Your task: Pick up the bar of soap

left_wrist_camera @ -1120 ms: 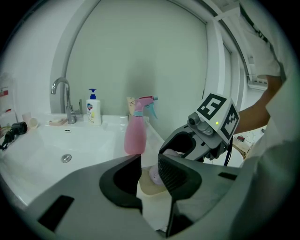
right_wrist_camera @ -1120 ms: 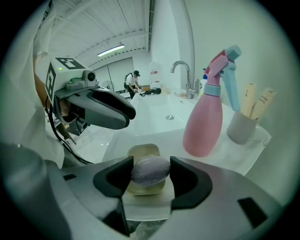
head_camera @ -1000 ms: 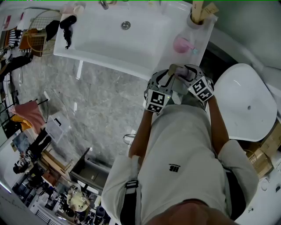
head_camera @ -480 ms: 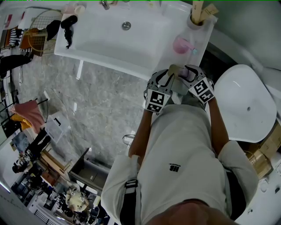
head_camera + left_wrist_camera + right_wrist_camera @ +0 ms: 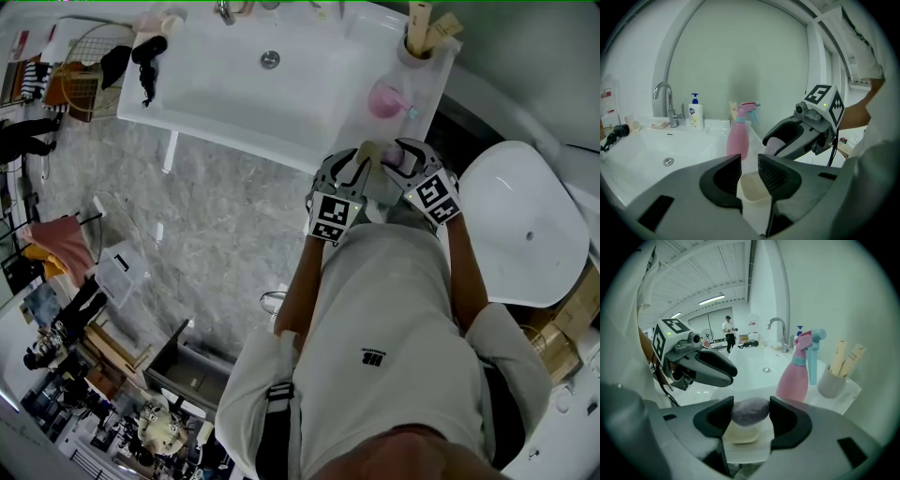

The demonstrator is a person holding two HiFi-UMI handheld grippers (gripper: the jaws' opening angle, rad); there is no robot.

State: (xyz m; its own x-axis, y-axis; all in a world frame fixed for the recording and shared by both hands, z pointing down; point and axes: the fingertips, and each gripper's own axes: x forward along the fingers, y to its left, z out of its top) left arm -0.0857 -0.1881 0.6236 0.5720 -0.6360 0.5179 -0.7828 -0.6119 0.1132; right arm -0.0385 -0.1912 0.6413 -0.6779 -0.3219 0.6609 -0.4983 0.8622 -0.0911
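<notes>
Two claws meet over the right end of the white worktop (image 5: 715, 124), beside the one sink basin (image 5: 234, 84). There is one bar of soap (image 5: 750, 411), a purple oval. It sits squarely between the jaws of the right claw (image 5: 751, 405), pinched on both sides by the pads and carried above the worktop. Right under it lies one cream soap dish (image 5: 740, 433) on a white sheet; I can't tell whether soap and dish touch.

The left claw (image 5: 749, 161) comes in from the other side, its jaws only a narrow gap apart. The cream dish shows in that gap and below it. From where I stand I can't say whether the pads press on it or merely frame it. The soap is just beyond this claw's tips, up and to the right.

Behind the claws stands one pink spray bottle (image 5: 794, 378) with a blue trigger. Next to it is one grey cup (image 5: 830, 380) holding two pale sticks. At the back of the basin are one chrome tap (image 5: 665, 101) and one white pump bottle (image 5: 696, 112). One black hair dryer (image 5: 145, 52) lies at the basin's far left.
</notes>
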